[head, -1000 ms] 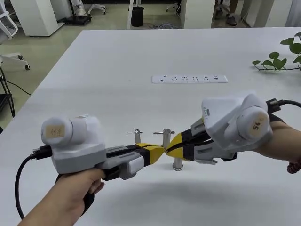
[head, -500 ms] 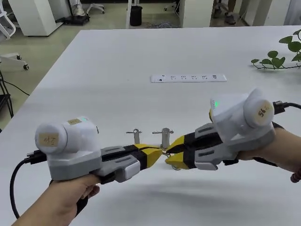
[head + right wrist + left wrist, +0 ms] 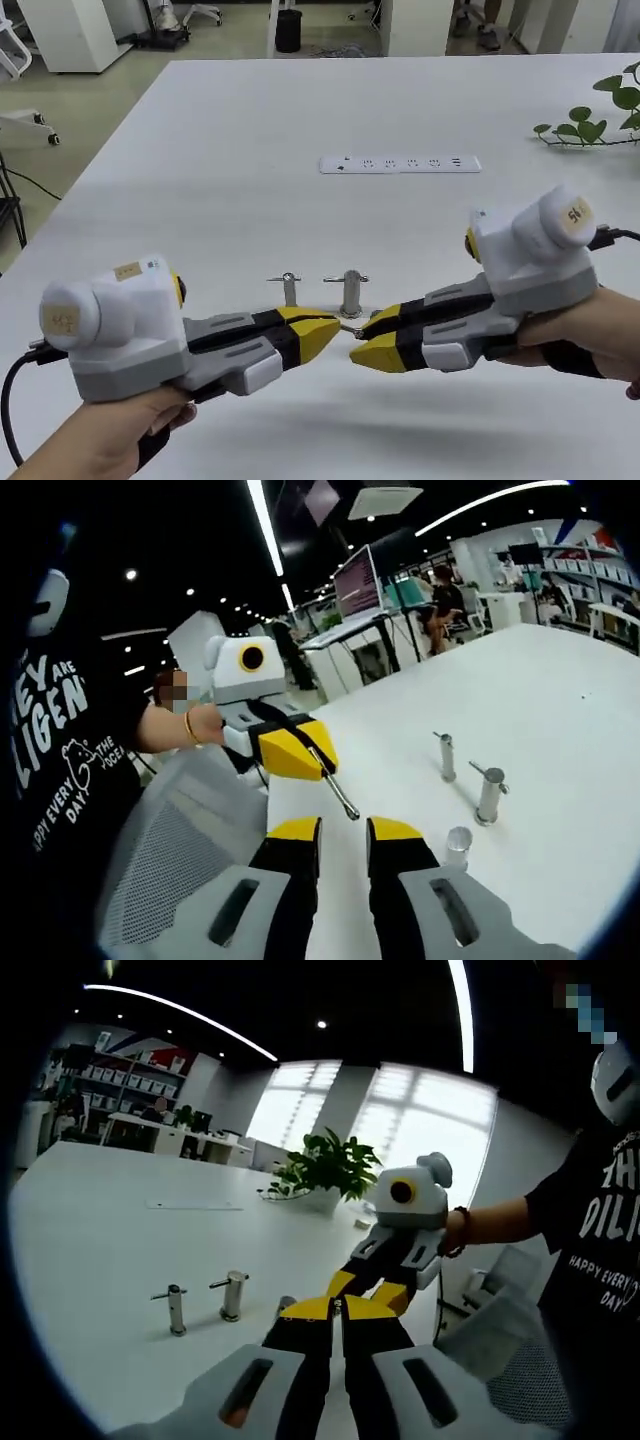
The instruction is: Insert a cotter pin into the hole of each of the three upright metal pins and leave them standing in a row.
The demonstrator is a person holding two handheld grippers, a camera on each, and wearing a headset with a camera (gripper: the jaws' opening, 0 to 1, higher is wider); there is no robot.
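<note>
The head view looks from above and behind, forward and down across the white table (image 3: 250, 150) toward the power strip (image 3: 400, 164), with both grippers close below it. The left gripper view rides low over the tabletop and faces along its jaws at the right gripper (image 3: 362, 1288), with a potted plant (image 3: 325, 1165) beyond. The right gripper view faces back at the left gripper (image 3: 315, 760) and the cotter pin (image 3: 338, 788) it pinches. All three views take in the upright metal pins (image 3: 351, 292).
</note>
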